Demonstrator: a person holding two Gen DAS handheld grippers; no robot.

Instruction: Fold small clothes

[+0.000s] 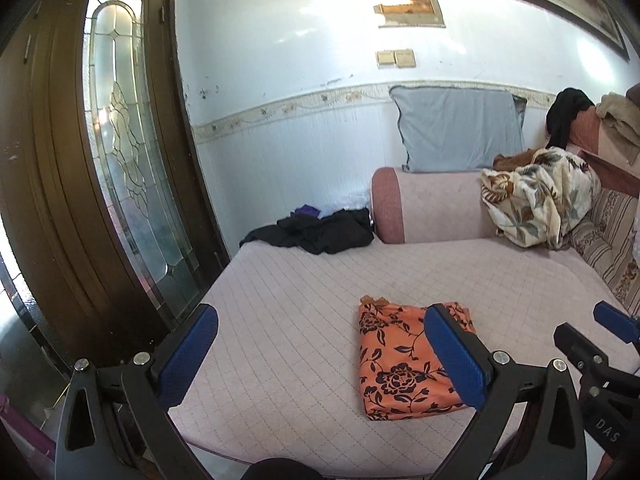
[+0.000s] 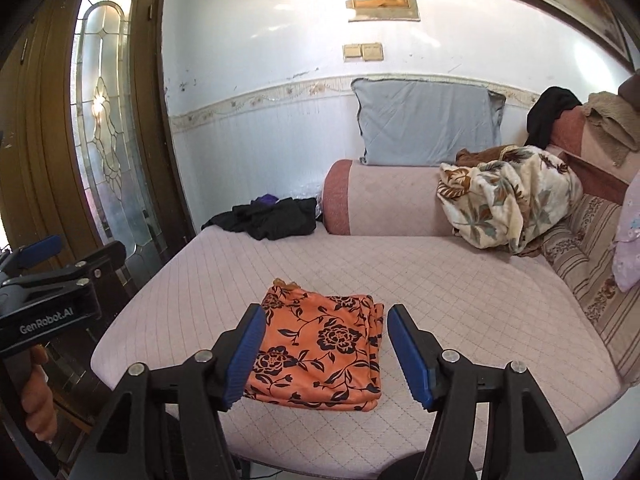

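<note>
An orange floral garment point(image 2: 320, 356) lies folded into a neat rectangle on the quilted pink seat point(image 2: 460, 292). The right gripper point(image 2: 326, 352) hangs above its near edge, jaws apart with nothing between them. The left gripper point(image 2: 52, 276) shows at the left edge, a hand point(image 2: 38, 396) on its handle. Black clothes point(image 2: 268, 216) lie crumpled at the seat's far corner, a floral blanket point(image 2: 504, 204) bunched to the right.

"GenRobot.AI" reads in pale letters on the black body of the left gripper point(image 2: 52, 264); the right gripper point(image 1: 616, 320) shows what looks like "DAS", cut off.
</note>
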